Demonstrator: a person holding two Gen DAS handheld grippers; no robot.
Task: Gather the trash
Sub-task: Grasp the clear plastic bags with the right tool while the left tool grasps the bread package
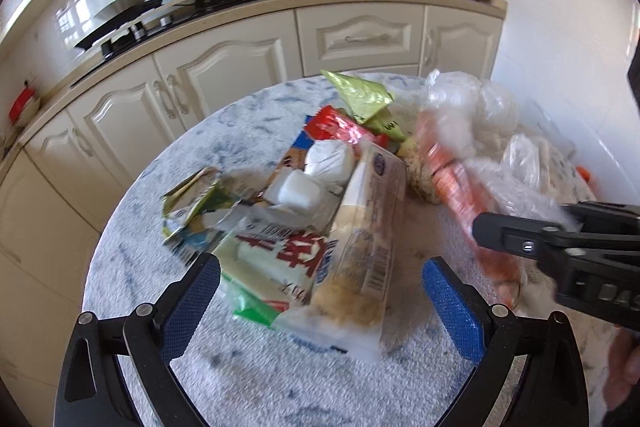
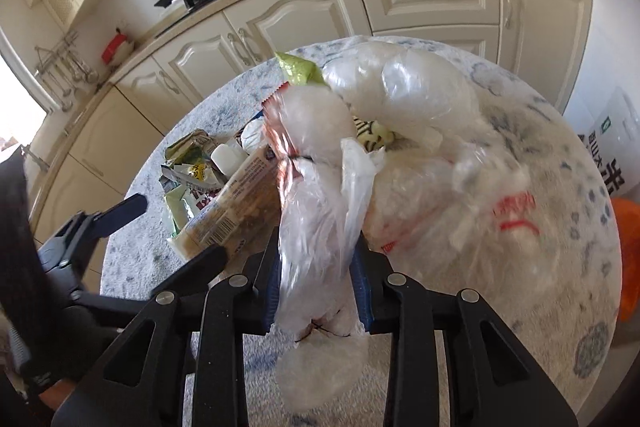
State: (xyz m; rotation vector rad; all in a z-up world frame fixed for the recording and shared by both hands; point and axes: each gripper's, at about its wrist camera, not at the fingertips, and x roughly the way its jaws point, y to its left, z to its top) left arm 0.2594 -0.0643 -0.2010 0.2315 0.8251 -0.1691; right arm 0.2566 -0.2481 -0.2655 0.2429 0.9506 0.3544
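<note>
On the round marbled table [image 1: 168, 163], the wide-open left gripper [image 1: 320, 291] frames a red-lettered wrapper [image 1: 288, 251] running six to twelve o'clock; the right gripper [image 2: 316, 283] clamps a plastic bag [image 2: 320, 211], its print unreadable.

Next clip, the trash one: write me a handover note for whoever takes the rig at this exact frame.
Left gripper: open, empty, low over the table, jaws either side of the near end of the wrapper pile.
Right gripper: shut on a clear plastic bag; its blue pads pinch the bunched film. More bags lie crumpled behind it on the table.
Done: one bag gripped. No bin is identifiable in either view.
Left: the snack wrappers, the long bar packet, white foam pieces and the other bags are all uncollected on the table.
</note>
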